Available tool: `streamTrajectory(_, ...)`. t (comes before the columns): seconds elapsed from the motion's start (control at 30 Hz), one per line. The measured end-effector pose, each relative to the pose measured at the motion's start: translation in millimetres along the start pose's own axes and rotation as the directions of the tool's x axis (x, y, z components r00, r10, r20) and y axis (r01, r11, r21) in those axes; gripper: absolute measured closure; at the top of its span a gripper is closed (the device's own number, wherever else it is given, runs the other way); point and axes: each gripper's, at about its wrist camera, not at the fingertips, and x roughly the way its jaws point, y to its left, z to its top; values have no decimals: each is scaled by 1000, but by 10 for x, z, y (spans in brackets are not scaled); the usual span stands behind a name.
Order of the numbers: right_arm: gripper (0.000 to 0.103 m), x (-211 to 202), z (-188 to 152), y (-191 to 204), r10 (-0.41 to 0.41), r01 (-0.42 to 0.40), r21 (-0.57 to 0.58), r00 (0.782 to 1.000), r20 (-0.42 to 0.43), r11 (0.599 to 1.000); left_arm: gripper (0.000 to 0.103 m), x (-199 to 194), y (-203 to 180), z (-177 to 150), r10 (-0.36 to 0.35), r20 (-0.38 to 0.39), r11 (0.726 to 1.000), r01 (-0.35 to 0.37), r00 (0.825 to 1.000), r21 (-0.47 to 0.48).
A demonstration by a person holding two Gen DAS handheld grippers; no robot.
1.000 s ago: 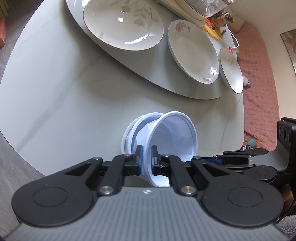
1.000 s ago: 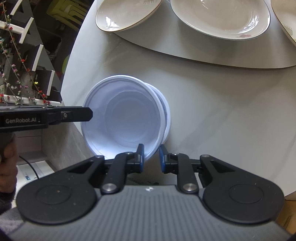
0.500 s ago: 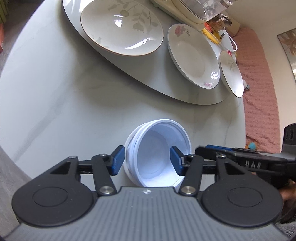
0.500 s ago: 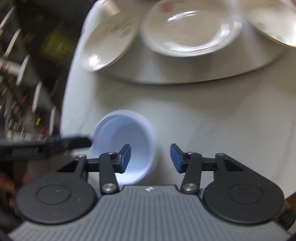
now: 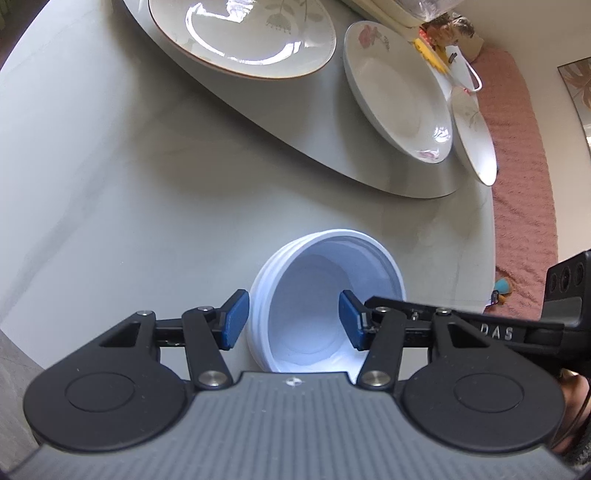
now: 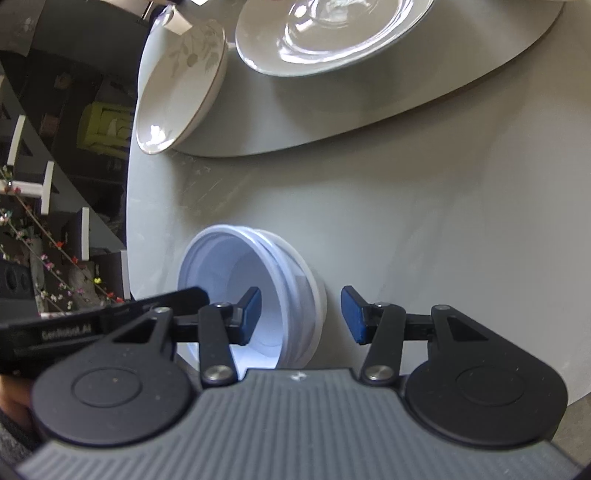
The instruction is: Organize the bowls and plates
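A stack of white plastic bowls (image 5: 325, 291) stands on the grey table near its front edge; it also shows in the right wrist view (image 6: 258, 291). My left gripper (image 5: 291, 319) is open, its blue pads astride the stack's near left rim without touching. My right gripper (image 6: 301, 314) is open, astride the stack's right rim. Each gripper shows in the other's view. A large leaf-patterned plate (image 5: 240, 33), a rose-patterned plate (image 5: 399, 92) and a small plate (image 5: 472, 136) lie on the raised turntable (image 5: 332, 162).
The grey turntable (image 6: 369, 122) fills the far side of the table, bearing the small plate (image 6: 181, 88) and another plate (image 6: 325, 33). A pink bench (image 5: 524, 184) lies to the right. Dark shelving with flowers (image 6: 55, 240) stands beyond the table's left edge.
Both grippers let go of the top bowl and opened. The bowl dropped level into the stack. The right gripper pulled back and tilted.
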Motion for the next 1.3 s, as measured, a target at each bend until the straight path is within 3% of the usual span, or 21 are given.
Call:
streamTrajectory(0.13,58,18,-35,16,35,-35,-26,999,2,999,44,112,-11,22,14,-30,1000,-14,999,2)
streamTrajectory(0.33,65,25,-25,28,8,-8,-83,1000,-1,997,45,203,-35,32,19,-47,1000,-18,999,4)
streamTrajectory(0.73,66,-172,-1,-106,59,-58,-101,998,2,993,45,141,-268,62,16,-29,1000,-16,999,19)
streamTrajectory(1.3,66,-699,95,-482,-5,15,-95,995,100,995,45,433,-1039,136,-1,-39,996,5,999,89)
